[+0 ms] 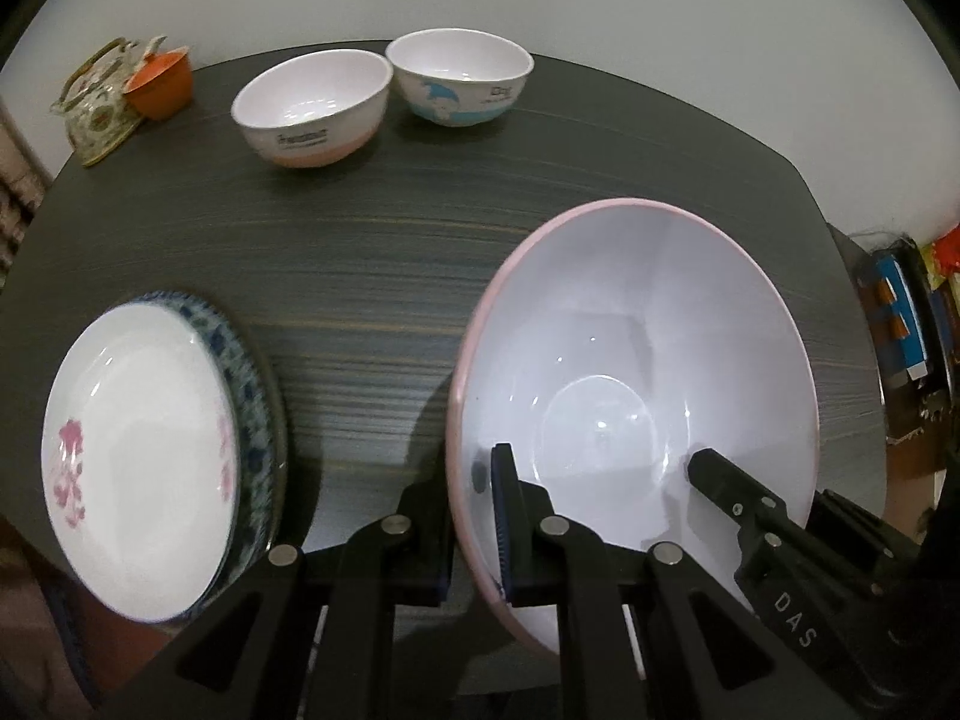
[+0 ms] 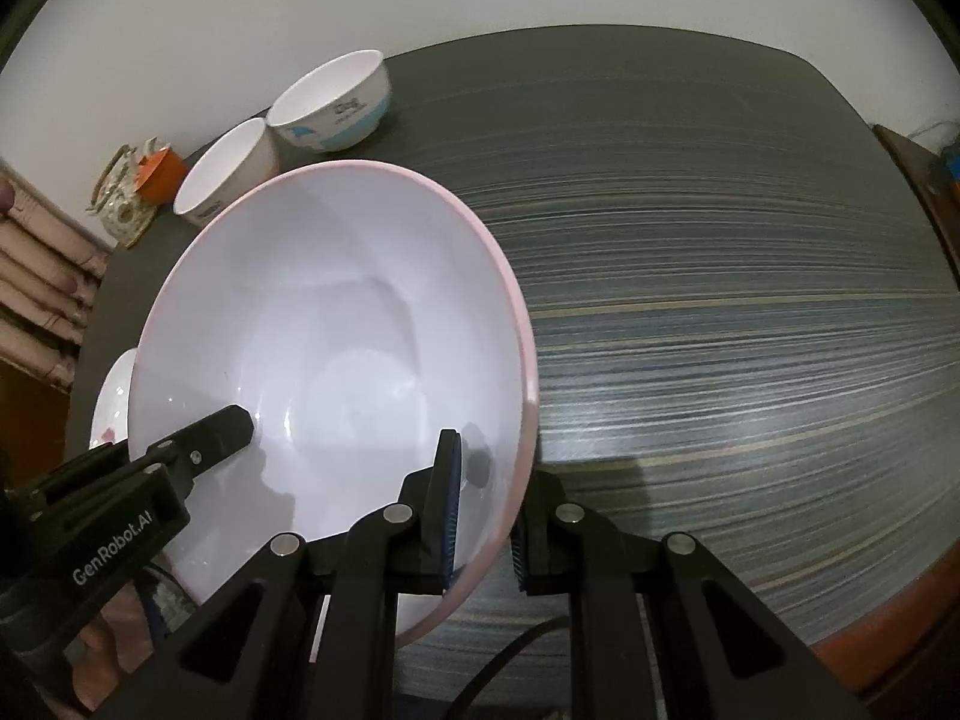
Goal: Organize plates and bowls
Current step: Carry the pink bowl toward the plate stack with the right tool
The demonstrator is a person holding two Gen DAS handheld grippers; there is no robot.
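Nearest the cameras, both grippers clamp the big pink-rimmed bowl point(image 1: 636, 384) by opposite sides of its rim: the left gripper point(image 1: 474, 516) has one pad inside and one outside the wall on its side, and the right gripper point(image 2: 486, 516) pinches the other side the same way, each closed tight on the thin wall. The bowl is tilted and appears lifted clear of the dark striped table point(image 1: 372, 276), casting a shadow beneath it, so this piece looks mid-carry rather than placed. Just left of that bowl, near the table's front edge, a white plate with pink flowers point(image 1: 138, 456) already sits on a blue-patterned plate point(image 1: 252, 384); the plate stacking looks done, as far as these views show. Beyond the big bowl, toward the far edge by the wall, a pink-based small bowl point(image 1: 312, 108) and a blue dolphin-print bowl point(image 1: 459, 81) stand side by side, upright and not nested. Left of those, a patterned teapot point(image 1: 96, 108) and an orange cup point(image 1: 162, 84) stand in the corner. My judgement: roughly midway, with the bowls yet to be gathered.
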